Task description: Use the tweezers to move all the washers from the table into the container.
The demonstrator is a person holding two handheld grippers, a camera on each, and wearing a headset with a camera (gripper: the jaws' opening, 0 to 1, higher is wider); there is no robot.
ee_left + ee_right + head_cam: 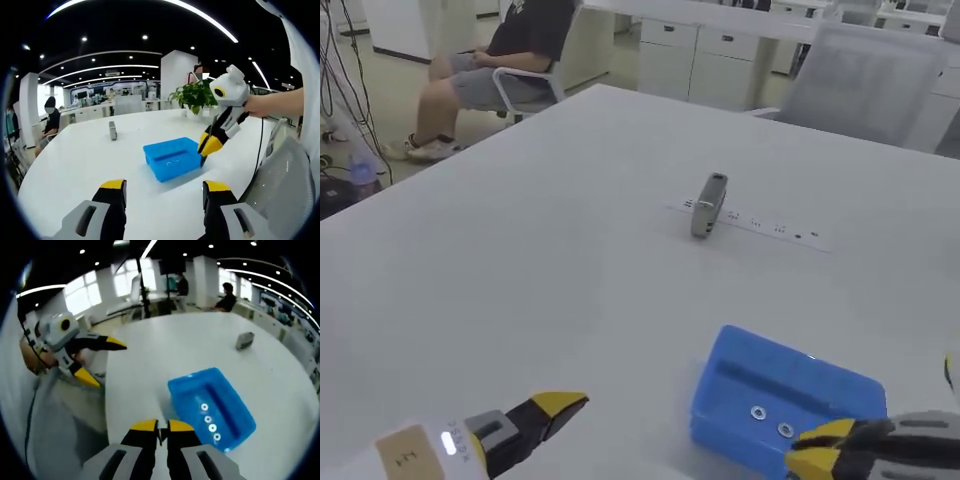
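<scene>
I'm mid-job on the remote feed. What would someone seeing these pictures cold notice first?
The bright blue container near the table's front edge stands out, with washers lying in a row inside it. The right gripper sits shut beside it, apparently on thin tweezers, while the left gripper is open. Farther back, a small gray device stands alone on the white table.

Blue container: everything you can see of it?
The blue container is a shallow, open-topped rectangular tray, plastic by its look, sitting flat on the white table. Four washers lie in a row inside its sunken floor. The right gripper hangs by one corner; contact cannot be told.
</scene>
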